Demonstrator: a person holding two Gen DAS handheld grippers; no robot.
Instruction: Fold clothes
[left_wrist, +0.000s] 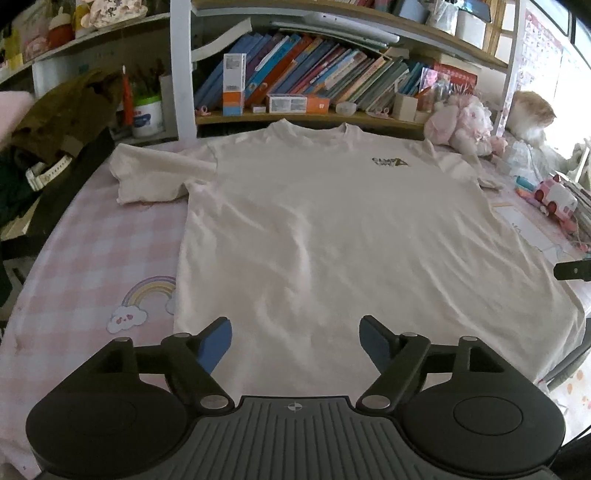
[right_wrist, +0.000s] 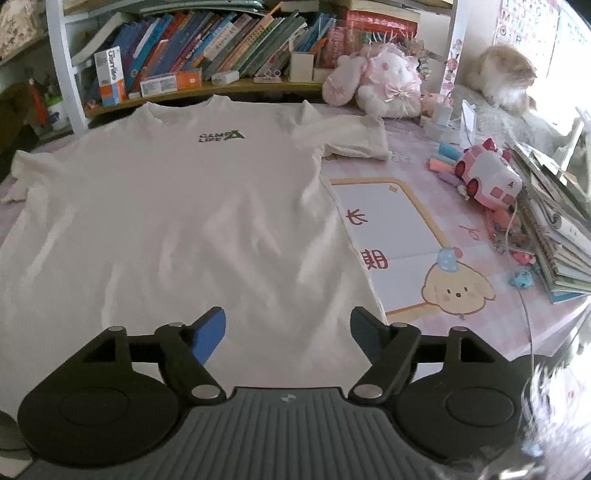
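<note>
A white short-sleeved cotton T-shirt (left_wrist: 332, 229) lies spread flat, front up, across the pink-and-white checked tablecloth (left_wrist: 92, 251), its collar toward twelve o'clock and its hem toward six. A small dark green "CAMP LIFE" chest print (right_wrist: 218, 137) sits on the shirt, at about one o'clock of its middle in the left wrist view. Both sleeves are laid out sideways, one at ten o'clock in the left view, the other at one o'clock in the right view.

The left gripper (left_wrist: 295, 341) hangs over the hem end of the shirt, its blue-padded fingers (left_wrist: 216, 343) spread wide with nothing between them. The right gripper (right_wrist: 287, 332) hangs over the hem too, nearer the shirt's right edge, its jaws likewise wide apart and holding nothing. Whether either touches the cloth I cannot tell.

Behind the collar, at twelve o'clock, a wooden shelf of slanted, colourful books (left_wrist: 314, 70) runs along the wall. At one o'clock in the right view sits a pink-and-white plush toy (right_wrist: 388, 81), and past it, at two o'clock, a cream-and-ginger long-haired cat (right_wrist: 506, 79). A pink toy car (right_wrist: 487, 181) stands on the cloth at three o'clock, beside a leaning stack of notebooks (right_wrist: 557, 240). A printed cartoon puppy (right_wrist: 456, 291) on the tablecloth lies just beside the shirt's right edge. In the left view a brown crumpled garment (left_wrist: 62, 114) sits at ten o'clock.
</note>
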